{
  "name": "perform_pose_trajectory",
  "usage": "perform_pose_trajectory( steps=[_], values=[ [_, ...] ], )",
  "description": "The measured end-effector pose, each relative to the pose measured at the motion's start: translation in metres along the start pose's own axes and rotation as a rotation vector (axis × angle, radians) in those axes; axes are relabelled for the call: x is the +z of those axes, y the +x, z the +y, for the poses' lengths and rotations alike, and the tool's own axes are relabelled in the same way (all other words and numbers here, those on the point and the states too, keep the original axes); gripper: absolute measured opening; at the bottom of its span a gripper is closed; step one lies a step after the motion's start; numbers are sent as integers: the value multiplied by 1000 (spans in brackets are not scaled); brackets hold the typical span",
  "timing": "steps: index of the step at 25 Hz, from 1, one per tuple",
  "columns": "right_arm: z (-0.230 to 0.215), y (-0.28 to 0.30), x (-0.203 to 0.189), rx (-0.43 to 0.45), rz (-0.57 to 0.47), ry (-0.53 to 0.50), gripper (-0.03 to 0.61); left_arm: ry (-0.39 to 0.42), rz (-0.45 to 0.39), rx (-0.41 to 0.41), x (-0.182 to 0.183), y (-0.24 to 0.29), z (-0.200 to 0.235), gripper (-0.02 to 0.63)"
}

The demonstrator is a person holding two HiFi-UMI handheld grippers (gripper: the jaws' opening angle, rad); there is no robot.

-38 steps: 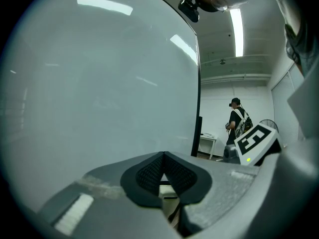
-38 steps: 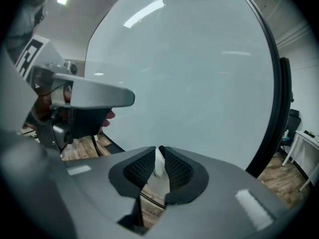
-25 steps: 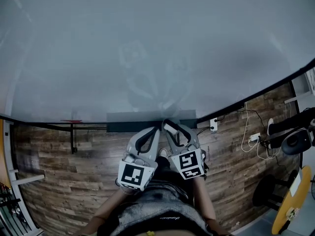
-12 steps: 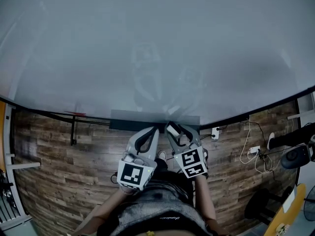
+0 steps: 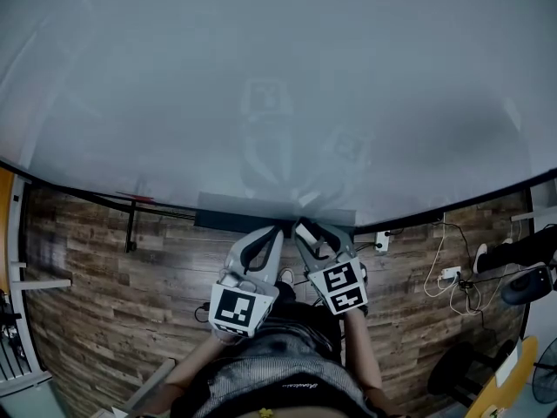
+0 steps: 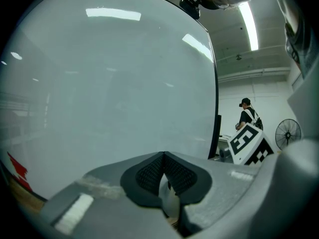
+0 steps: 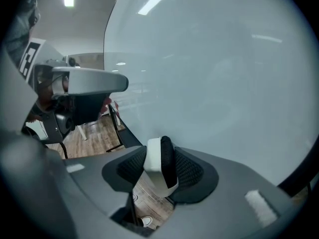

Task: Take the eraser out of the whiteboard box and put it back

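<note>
The whiteboard box (image 5: 224, 212) is a dark tray along the bottom edge of the big whiteboard (image 5: 278, 85). Both grippers point at its middle, side by side. My right gripper (image 5: 301, 227) is shut on the eraser (image 7: 160, 164), a white block with a black felt face, upright between the pads. Its jaws have just been closing a little with the eraser between them. In the head view the eraser (image 5: 315, 241) shows as a pale patch between the right fingers. My left gripper (image 6: 163, 177) is shut with nothing in it, and its tips (image 5: 279, 228) sit at the box's front.
Wooden floor (image 5: 104, 294) lies below the board. A stand leg (image 5: 130, 232) hangs at the left. Cables and a power strip (image 5: 449, 273) lie at the right. In the left gripper view a person (image 6: 247, 116) and a fan (image 6: 288, 133) stand far behind.
The head view has shifted slightly, so the board's edge sits a bit higher. Both grippers stay at the box, the eraser still in the right one.
</note>
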State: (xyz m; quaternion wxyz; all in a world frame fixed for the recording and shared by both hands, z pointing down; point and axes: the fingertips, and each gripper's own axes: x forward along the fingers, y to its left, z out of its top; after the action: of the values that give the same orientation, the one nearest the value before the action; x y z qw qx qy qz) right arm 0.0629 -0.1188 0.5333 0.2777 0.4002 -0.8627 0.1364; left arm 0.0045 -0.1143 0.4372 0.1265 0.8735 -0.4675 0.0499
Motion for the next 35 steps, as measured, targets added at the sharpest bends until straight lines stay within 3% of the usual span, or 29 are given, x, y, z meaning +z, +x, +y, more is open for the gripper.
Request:
perform_pose_trajectory(
  steps=[15, 31, 35],
  values=[
    [2, -5, -2, -19, -29, 36, 163, 14, 13, -25, 1, -1, -5, 2],
    [5, -23, 15, -57, -58, 18, 161, 64, -20, -80, 7, -10, -11, 2],
    [8, -30, 22, -62, -65, -5, 161, 40, -20, -90, 11, -12, -14, 2]
  ],
)
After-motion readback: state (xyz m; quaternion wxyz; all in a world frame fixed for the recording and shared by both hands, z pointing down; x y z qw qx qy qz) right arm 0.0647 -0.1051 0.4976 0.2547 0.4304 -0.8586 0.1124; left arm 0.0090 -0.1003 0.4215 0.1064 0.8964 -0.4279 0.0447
